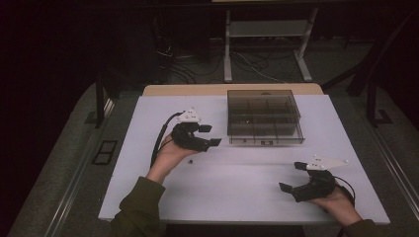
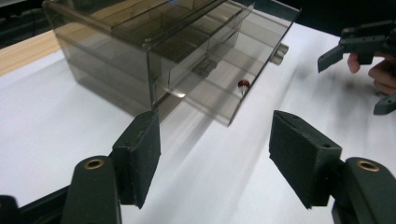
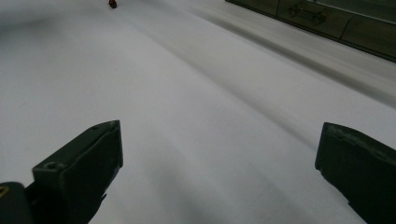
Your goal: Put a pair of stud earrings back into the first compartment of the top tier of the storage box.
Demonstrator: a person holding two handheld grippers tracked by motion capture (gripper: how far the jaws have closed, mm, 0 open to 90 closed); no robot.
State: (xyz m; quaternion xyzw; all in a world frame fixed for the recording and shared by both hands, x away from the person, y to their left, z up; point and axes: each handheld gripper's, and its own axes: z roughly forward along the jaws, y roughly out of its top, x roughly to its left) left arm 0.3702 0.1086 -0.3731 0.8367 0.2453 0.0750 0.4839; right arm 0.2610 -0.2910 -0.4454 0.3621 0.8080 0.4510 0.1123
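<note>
**Both my grippers gape over the white table, nothing between the jaws**

My left gripper [image 1: 209, 135] stands open to a fair width, its two black pads apart with bare surface between them; it holds nothing and touches nothing. In the left gripper view its jaws point at the smoky transparent plastic drawer box [image 2: 154, 51], which sits toward the far edge of the white table [image 1: 237, 173], right of its middle. The box's lowest drawer is pulled out a little toward me, and a small red-brown bead [image 2: 243, 84] shows through the clear drawer front; I cannot tell whether it lies inside or just at the lip.

My right gripper [image 1: 292, 176] rests near the near right corner of the surface, jaws spread wide and empty, aimed leftward across the open tabletop.

A tiny dark red piece [image 1: 190, 160] lies on the table just below my left hand [image 1: 170, 150], left of the middle.

Between the two grippers the surface is bare from the box's front down to the near edge. My left gripper is just left of the box's near left corner, apart from it.
</note>
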